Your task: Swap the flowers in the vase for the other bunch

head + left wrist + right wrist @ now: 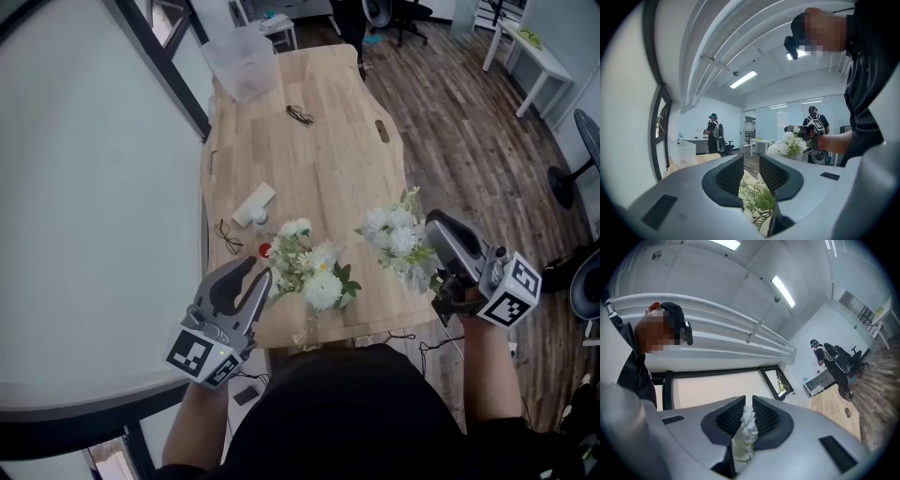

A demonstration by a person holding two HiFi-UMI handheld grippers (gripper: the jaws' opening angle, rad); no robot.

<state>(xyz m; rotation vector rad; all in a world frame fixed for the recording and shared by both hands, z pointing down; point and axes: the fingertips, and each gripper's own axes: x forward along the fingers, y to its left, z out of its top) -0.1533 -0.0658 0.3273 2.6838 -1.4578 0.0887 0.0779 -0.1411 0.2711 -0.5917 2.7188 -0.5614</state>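
One bunch of white flowers with green leaves (311,270) rests on the wooden table (328,169) near its front edge. I cannot make out a vase under it. My left gripper (257,273) is just left of this bunch. Its jaws stand apart, and in the left gripper view (751,160) green leaves (757,201) show beyond the gap, with nothing pressed between the pads. My right gripper (433,228) holds the second white bunch (396,232) over the table's right edge. In the right gripper view (748,405) the jaws are shut on a white sprig (747,425).
A clear plastic tub (242,61) stands at the table's far end. Two pairs of glasses (300,114) (228,237), a white box (253,204) and a small red thing (264,250) lie on the wood. A person (713,133) stands in the background.
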